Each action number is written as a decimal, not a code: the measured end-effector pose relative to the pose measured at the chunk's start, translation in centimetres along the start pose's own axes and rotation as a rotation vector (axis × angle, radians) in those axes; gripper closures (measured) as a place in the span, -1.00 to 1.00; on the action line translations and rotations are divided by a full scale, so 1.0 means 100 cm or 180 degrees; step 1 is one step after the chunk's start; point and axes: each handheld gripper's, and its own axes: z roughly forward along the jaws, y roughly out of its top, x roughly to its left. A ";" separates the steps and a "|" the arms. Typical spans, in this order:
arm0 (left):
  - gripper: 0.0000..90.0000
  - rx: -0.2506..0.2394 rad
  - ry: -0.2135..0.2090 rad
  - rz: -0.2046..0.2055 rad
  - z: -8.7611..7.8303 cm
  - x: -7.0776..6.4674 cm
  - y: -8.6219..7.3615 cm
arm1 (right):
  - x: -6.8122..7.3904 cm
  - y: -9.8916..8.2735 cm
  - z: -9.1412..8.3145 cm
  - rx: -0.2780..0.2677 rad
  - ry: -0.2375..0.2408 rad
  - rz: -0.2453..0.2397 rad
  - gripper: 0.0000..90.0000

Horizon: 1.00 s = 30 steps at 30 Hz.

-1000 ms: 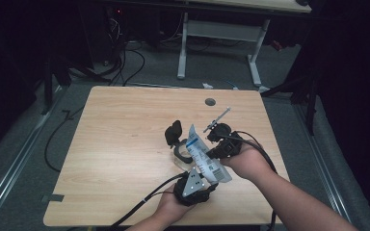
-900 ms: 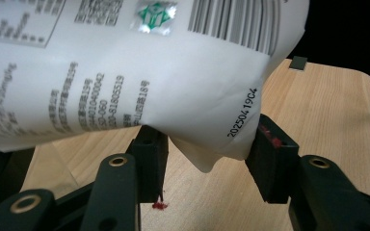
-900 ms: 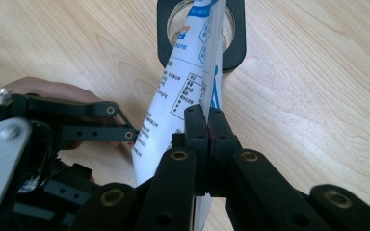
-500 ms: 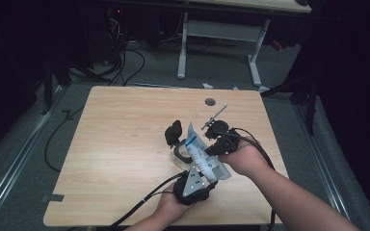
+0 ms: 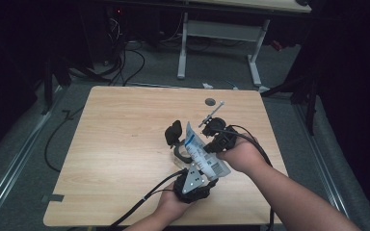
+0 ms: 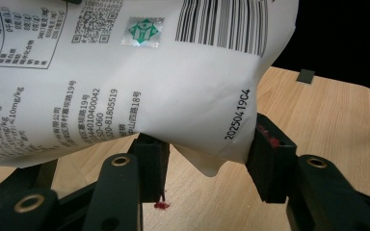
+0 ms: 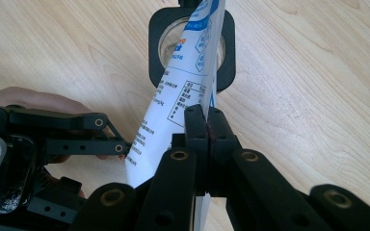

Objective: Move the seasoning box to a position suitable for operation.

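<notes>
A white printed pouch [image 5: 201, 153] with a barcode is held tilted above the table between both grippers. My left gripper [image 5: 203, 167] comes up from below, and in the left gripper view its jaws press on both sides of the pouch's [image 6: 139, 82] wide bottom end. My right gripper [image 5: 203, 144] comes in from the right. Its jaws are shut on the pouch's thin edge [image 7: 173, 110], with the gripper [image 7: 206, 118] right at that edge. Below it a black square container [image 7: 231, 48] with a round opening stands on the table, and the pouch's far end crosses over that opening.
The wooden table [image 5: 115, 144] has bare surface on its left half and at the back. A black raised piece [image 5: 174, 132] stands just left of the container [image 5: 179, 154]. A small grey disc [image 5: 210, 101] sits near the far edge. Cables trail off the front edge.
</notes>
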 end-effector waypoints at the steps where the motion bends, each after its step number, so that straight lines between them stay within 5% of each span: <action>1: 0.22 -0.0004 0.0001 -0.0003 0.000 0.000 0.000 | 0.000 0.000 0.000 -0.0004 -0.0002 0.0000 1.00; 30: 0.21 -0.0080 0.0028 0.0001 -0.001 0.001 0.007 | -0.002 0.012 -0.001 0.0077 0.0046 -0.0037 1.00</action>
